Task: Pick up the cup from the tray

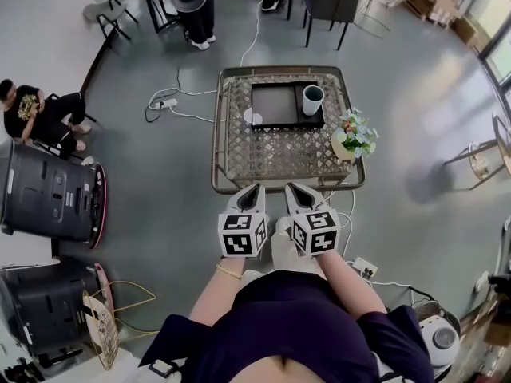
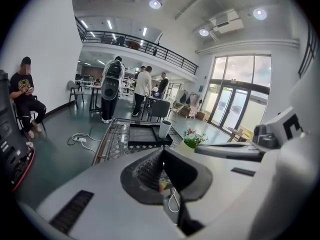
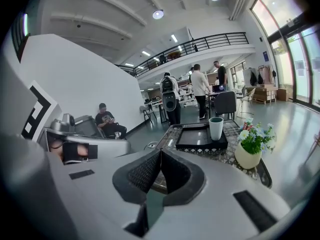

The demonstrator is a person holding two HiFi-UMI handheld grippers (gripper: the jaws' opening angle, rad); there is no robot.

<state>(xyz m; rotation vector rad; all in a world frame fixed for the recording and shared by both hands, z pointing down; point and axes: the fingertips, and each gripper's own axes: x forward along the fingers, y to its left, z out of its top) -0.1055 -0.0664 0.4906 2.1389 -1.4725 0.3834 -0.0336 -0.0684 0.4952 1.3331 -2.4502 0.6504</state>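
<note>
**Shut tools, a tall cup, and flowers beside the approach**

The cup point(image 1: 312, 99) stands upright in the far right corner of the black tray point(image 1: 275, 124), which sits toward the far edge of the woven desk point(image 1: 279, 154). The left tool point(image 1: 254, 188) and the right tool point(image 1: 293, 188) hang side by side at the desk's near edge, well apart from the cup. Each has its jaws pressed together with nothing between them.

The first risk, as I judge it, is reaching the cup with the jaws not yet parted: a closed tip would push the tall, probably light cup over or off the tray. The cup also sits close against the tray's raised rim, so a low jaw could catch the rim and drag the tray across the weave.

The potted flowers point(image 1: 353, 138) stand near the desk's right edge. A right-hand reach that swings wide could brush the blooms or tip the pot. A small white object point(image 1: 252, 117) lies just beside the tray's left edge, in the way of a left-hand reach.
</note>
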